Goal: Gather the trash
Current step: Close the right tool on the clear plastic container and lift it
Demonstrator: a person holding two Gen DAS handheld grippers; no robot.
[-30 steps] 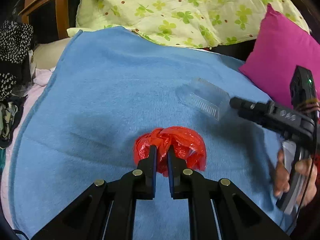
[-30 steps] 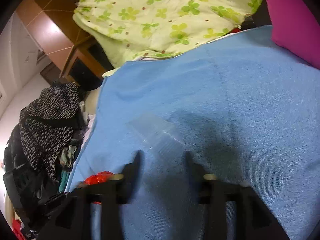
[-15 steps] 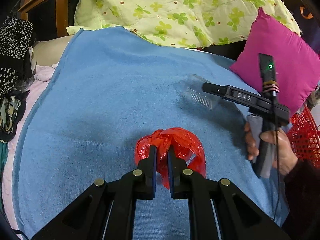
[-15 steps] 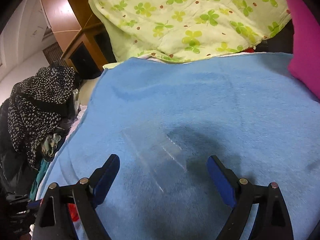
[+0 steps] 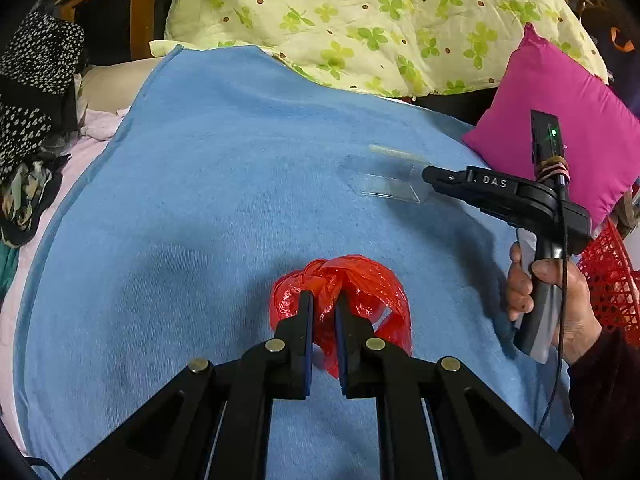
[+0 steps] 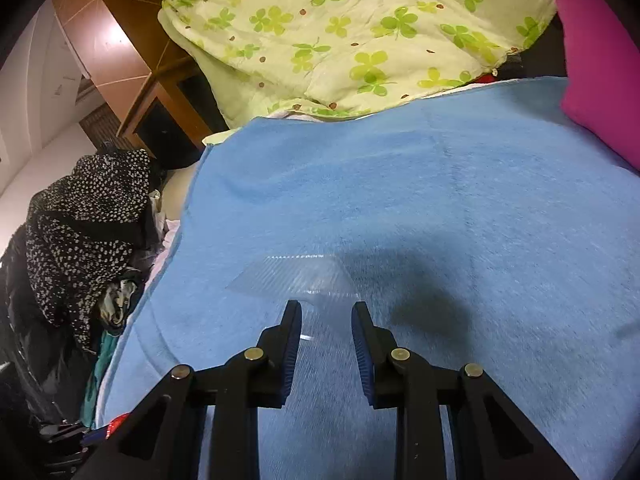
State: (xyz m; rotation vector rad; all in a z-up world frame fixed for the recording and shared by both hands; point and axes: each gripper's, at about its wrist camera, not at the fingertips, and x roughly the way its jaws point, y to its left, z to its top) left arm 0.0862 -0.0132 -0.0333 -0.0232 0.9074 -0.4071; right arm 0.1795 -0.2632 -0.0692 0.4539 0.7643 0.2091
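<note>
step: second pickup | left claw (image 5: 322, 312) clamps red bag (image 5: 360, 288) | right claw (image 6: 326, 320) grips clear tray (image 6: 296, 278) beside pink pillow (image 5: 560, 120) | next: lift, carry to red basket (image 5: 608, 280)

A towel (image 5: 224, 184) covers the bed. On it a crumpled bag (image 5: 360, 284) lies near the front edge, with a clear plastic box (image 5: 390, 184) behind it toward the right edge. A quilt (image 5: 360, 20) lies along the back edge, a cushion (image 5: 568, 128) at the back right corner, a basket (image 5: 604, 280) beyond the right edge, and heaped clothes (image 5: 32, 92) off the left edge.
</note>
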